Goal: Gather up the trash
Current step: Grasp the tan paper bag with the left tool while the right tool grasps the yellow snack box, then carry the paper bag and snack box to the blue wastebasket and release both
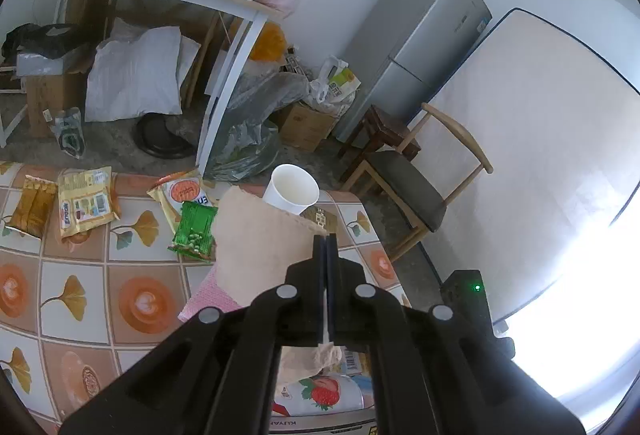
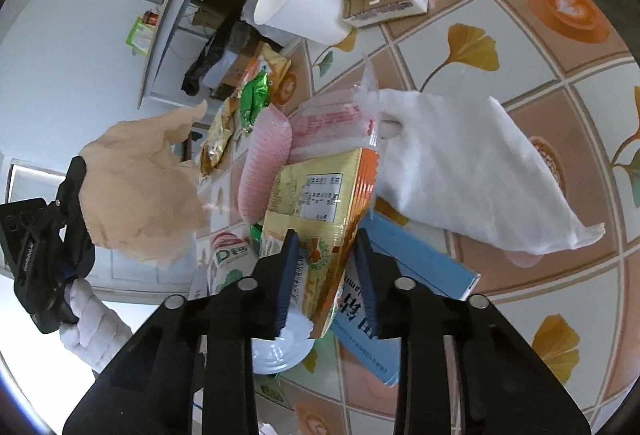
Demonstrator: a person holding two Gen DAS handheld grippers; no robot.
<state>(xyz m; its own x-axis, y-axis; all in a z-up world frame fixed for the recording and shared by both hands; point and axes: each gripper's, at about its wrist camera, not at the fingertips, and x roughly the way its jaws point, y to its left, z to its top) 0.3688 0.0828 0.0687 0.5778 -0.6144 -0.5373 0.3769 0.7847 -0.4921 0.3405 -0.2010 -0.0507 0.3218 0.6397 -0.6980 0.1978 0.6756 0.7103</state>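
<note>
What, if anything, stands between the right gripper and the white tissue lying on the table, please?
A yellow snack box sits between the right gripper's open fingers, squarely ahead of them. The white tissue lies beyond it and off to the right, over a blue box. The gripper would have to go round the snack box.

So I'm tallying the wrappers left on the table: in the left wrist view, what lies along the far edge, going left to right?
Brown-gold wrapper → yellow snack packet → orange-and-white packet → green pea packet → white paper cup.
</note>
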